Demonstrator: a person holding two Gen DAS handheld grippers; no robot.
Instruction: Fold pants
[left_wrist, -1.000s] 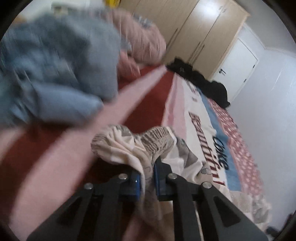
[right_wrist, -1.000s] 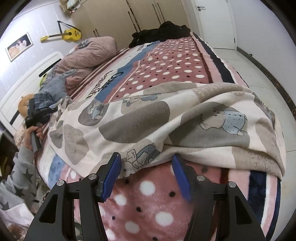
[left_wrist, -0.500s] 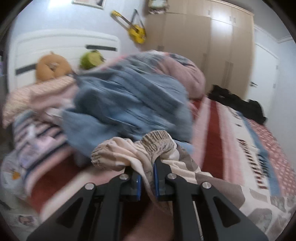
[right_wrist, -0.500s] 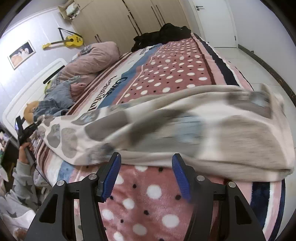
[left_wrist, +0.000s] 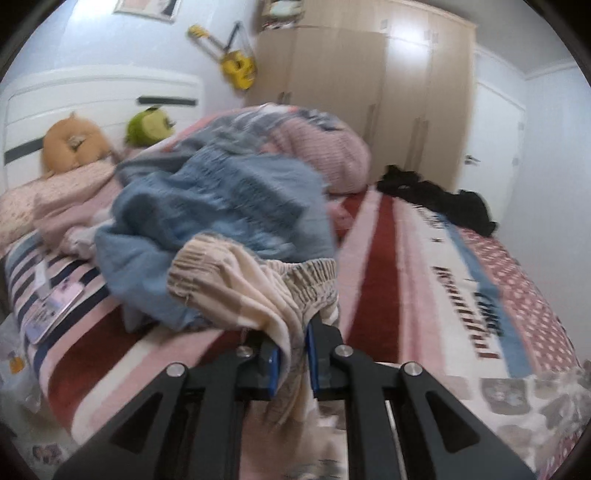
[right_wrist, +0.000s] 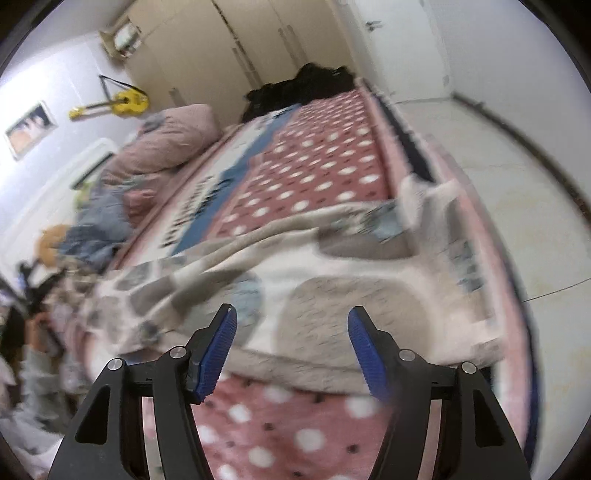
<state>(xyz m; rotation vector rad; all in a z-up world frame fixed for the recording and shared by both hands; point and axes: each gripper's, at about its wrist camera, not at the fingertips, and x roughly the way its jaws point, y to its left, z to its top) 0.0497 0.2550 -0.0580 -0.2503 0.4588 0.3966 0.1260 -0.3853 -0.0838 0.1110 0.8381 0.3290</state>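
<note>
Pants, cream fleece with grey animal patches, lie stretched across the bed between my two tongs. My left tongs are clamped on the bunched fabric just below the elastic waistband, which stands up in a ruffle directly ahead of the blue pads; the cloth drapes limply down between them. My right tongs stand wide apart, holding nothing, with the leg end of the pants spread just ahead of and between the fingers, near the bed's edge. The right view is blurred, so the hems cannot be told exactly.

Handling, as I judge it: the fabric is soft, light and floppy, with no stiffness of its own, so any unsupported span sags. The plush blanket beneath probably drags on it. The best holds are the thick, gathered places: the waistband, already taken, and a hem or doubled edge at the leg end, pinched through both layers. A heap of blue clothing lies just beyond the left tongs.
</note>
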